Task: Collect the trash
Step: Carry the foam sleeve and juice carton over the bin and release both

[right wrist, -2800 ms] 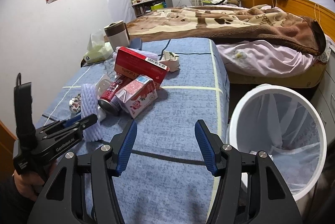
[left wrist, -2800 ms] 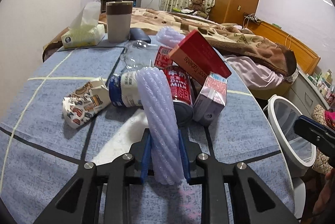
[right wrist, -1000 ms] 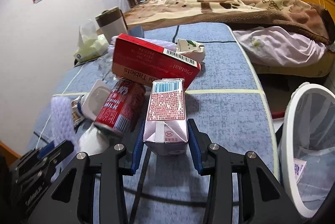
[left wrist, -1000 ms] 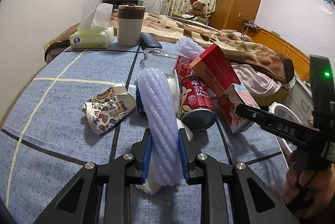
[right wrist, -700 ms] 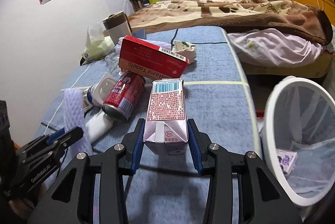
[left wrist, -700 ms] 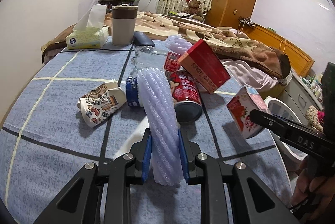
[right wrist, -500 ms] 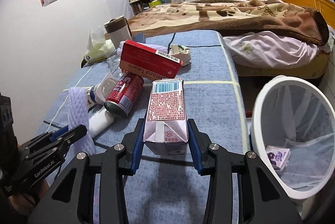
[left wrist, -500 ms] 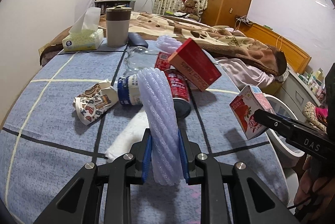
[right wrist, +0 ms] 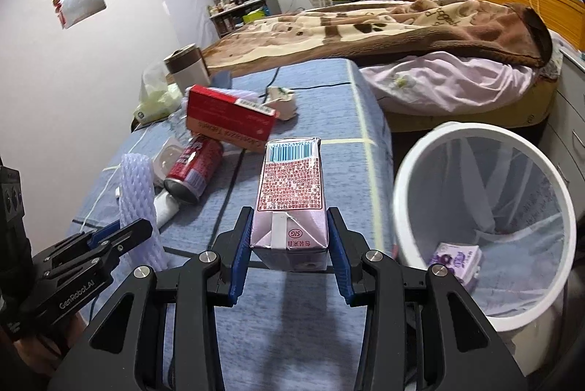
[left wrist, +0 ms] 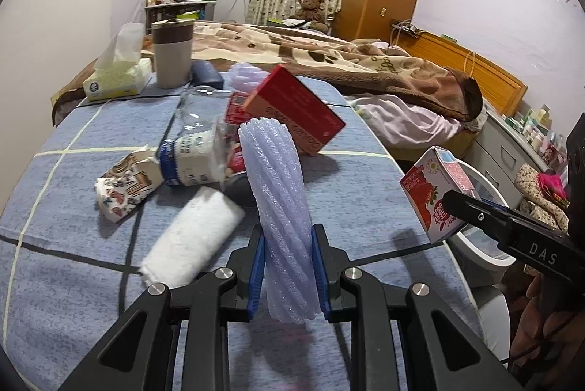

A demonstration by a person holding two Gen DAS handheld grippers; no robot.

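Ribbed foam sleeve [left wrist: 281,208], boxy carton [right wrist: 290,201]

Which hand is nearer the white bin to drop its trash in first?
Right. Its gripper holds the milk carton right beside the bin; the left gripper, holding the foam sleeve, is farther away.

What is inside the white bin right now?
One small purple carton lies at the bottom of the bin, on its mesh liner. The near wall hides the part of the floor closest to the camera.
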